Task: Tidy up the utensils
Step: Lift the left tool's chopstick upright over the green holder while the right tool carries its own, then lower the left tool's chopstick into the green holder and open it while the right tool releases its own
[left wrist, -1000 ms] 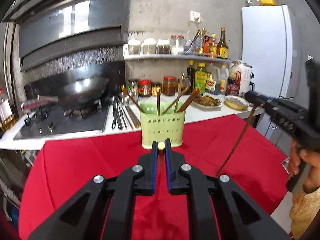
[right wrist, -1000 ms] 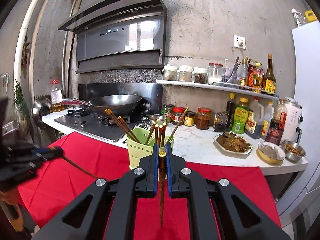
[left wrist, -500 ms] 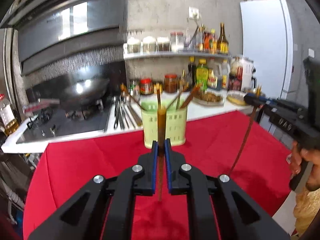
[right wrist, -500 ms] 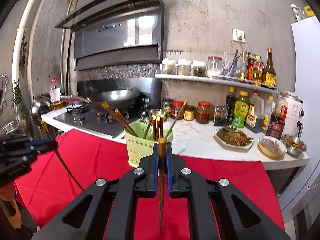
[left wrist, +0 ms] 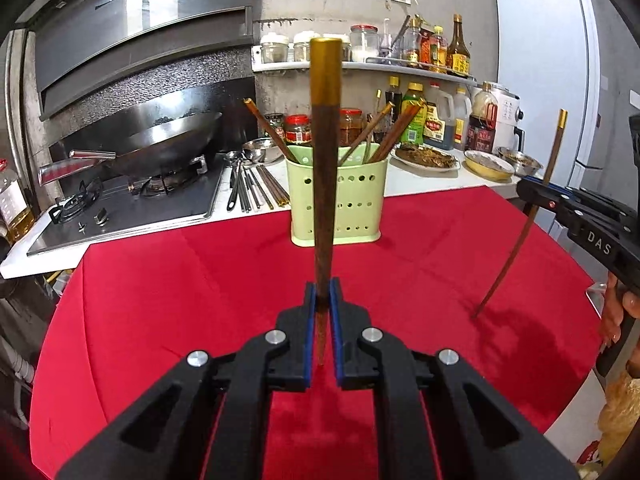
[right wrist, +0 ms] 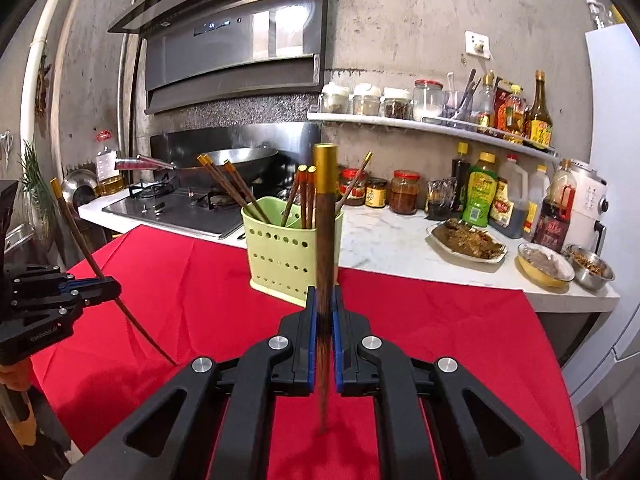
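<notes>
Two gold-capped wooden chopsticks stand upright, one pinched in each gripper: the left chopstick (left wrist: 325,184) between the left gripper (left wrist: 322,300) fingers, the right chopstick (right wrist: 325,248) between the right gripper (right wrist: 324,304) fingers. Beyond, a green utensil holder (left wrist: 338,196) with more chopsticks sits on the red-clothed surface (left wrist: 200,288).

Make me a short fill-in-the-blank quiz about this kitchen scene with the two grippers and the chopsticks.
1. Each gripper, the left gripper and the right gripper, is shut on one ____.
2. The green utensil holder stands on the ____ tablecloth.
3. The top end of the left gripper's chopstick is colored ____.
4. On the stove sits a ____.

Missing words: chopstick; red; gold; wok
</notes>
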The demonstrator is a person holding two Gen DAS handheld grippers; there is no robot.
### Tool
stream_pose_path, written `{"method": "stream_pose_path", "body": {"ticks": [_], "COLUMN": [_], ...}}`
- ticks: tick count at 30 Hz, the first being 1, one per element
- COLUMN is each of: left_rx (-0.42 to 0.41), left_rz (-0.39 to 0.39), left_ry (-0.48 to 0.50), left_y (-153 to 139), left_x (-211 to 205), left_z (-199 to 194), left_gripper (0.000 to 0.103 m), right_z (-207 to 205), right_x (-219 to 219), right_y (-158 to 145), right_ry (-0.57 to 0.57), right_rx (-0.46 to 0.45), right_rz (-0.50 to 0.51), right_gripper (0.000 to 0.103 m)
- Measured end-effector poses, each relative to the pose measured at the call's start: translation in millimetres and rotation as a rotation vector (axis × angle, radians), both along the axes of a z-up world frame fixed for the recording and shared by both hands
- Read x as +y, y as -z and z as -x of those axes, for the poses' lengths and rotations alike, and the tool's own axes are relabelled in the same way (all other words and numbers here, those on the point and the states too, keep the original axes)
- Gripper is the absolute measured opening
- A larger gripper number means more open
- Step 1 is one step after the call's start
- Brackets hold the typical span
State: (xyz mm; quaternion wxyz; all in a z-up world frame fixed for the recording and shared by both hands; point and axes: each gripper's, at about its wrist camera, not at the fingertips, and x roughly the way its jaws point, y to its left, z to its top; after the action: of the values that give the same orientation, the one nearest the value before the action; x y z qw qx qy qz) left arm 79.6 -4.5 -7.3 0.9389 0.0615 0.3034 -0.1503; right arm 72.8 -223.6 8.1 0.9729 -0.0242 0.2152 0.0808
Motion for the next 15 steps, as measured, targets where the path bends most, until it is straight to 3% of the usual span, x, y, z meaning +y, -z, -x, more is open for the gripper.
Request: {"method": "stream_pose_path", "body": {"ticks": [7,15], "left_rx": [-0.041,-0.106], "left_rz": [0.016,0.031], "left_ry": [-0.034,-0.051], "left_y": [-21.5,-72.4], "left_x": [-0.6,-11.6], "left_z": [-27.9,-86.8], "left_gripper": [0.007,0.007], "right_z": [-35.0,-94.7], "right_x": [-6.2,-6.3], "right_y": [-12.0,-63.7], "right_ry": [0.014,0.022], "right_rx": [-0.022,-0.106], "right_rz": [-0.022,-0.001], "right_gripper": [0.006,0.006]}}
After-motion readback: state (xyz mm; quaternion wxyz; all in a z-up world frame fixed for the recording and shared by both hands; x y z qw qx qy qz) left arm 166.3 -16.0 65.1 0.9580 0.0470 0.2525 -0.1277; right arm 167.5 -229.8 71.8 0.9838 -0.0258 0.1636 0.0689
